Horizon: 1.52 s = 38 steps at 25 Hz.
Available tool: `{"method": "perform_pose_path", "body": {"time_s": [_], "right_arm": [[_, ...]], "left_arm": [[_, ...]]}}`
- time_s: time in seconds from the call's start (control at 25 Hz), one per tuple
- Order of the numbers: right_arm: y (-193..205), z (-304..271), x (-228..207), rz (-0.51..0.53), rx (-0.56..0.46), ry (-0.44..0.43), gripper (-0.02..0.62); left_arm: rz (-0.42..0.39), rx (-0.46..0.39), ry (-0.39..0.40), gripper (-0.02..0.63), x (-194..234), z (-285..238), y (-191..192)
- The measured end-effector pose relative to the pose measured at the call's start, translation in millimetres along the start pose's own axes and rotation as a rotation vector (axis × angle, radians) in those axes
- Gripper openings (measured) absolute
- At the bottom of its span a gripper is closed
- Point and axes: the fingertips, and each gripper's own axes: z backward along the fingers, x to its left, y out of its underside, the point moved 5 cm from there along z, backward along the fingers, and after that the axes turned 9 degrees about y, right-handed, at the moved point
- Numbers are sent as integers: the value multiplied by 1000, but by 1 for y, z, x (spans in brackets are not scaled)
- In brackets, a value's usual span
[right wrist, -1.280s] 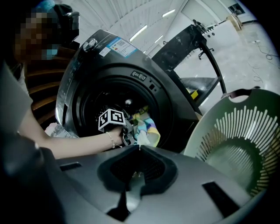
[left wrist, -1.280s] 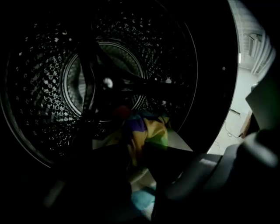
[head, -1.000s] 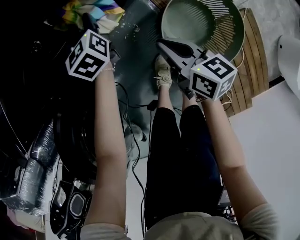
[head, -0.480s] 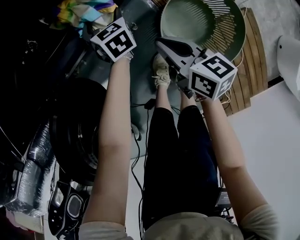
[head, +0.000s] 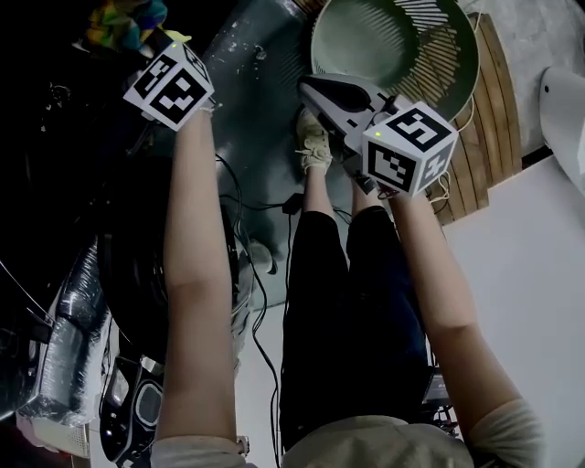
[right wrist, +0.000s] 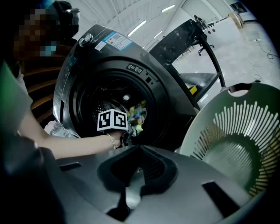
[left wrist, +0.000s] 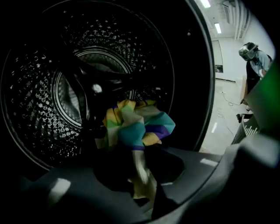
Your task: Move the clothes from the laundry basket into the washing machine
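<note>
A multicoloured cloth (left wrist: 131, 124) lies bunched in the dark drum (left wrist: 43, 87) of the washing machine (right wrist: 87, 57). My left gripper (left wrist: 144, 192) reaches into the drum mouth. Its jaws are closing, with a pale tail of the cloth pinched between them. In the head view the cloth (head: 123, 20) shows just beyond the left gripper (head: 151, 41). The right gripper (head: 311, 87) hovers by the green laundry basket (head: 457, 73), shut with nothing in it (right wrist: 129, 197). The slotted basket (right wrist: 232, 144) looks empty.
The person's legs and a shoe (head: 315, 142) stand between the machine and the basket. Cables (head: 265, 274) trail on the floor. A wooden platform (head: 494, 110) lies under the basket. Wrapped black gear (head: 64, 338) sits at the left. A drying rack (right wrist: 205, 39) stands behind.
The left gripper swung right, then back to the left and lower into the drum mouth, and the cloth moved with it. The right gripper has stayed where it was.
</note>
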Motion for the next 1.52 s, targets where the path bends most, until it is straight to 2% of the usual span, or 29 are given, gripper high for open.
{"method": "perform_pose_path", "body": {"time_s": [0.2,0.36,0.56,0.76,0.84,0.92,1.12,1.24,1.4,1.52], "right_arm": [[-4,-7,-3,-2,-9,0,12],[-6,-10,-4,6,-8,-9,12],[-11,-5,-9,6,-27,4,12],[-2,3,-3,3,-14,-12,12],[1,7,0,-3,-8,-21,12],[2,12,3,-15,-11,-28,12],[-17,27,13,-5,-43,-30,12],[-33,44,26,9,-68,-22,12],[-66,71,41,69,-98,-16,12],[-88,98,62,122,-112,-11,12]], "left_arm": [[-87,-15,-46,101,18,-26,-16],[-70,-41,-86,112,29,-39,-21],[-75,-63,-73,112,26,-54,-42],[-104,-21,-36,125,15,-66,-41],[-70,-29,-26,175,13,-63,-40],[-42,-52,0,281,10,-54,-44],[26,-55,26,299,1,-19,-45],[86,-64,29,299,-5,19,-47],[138,-107,113,299,-27,70,-68],[207,-123,197,299,-42,116,-82]]}}
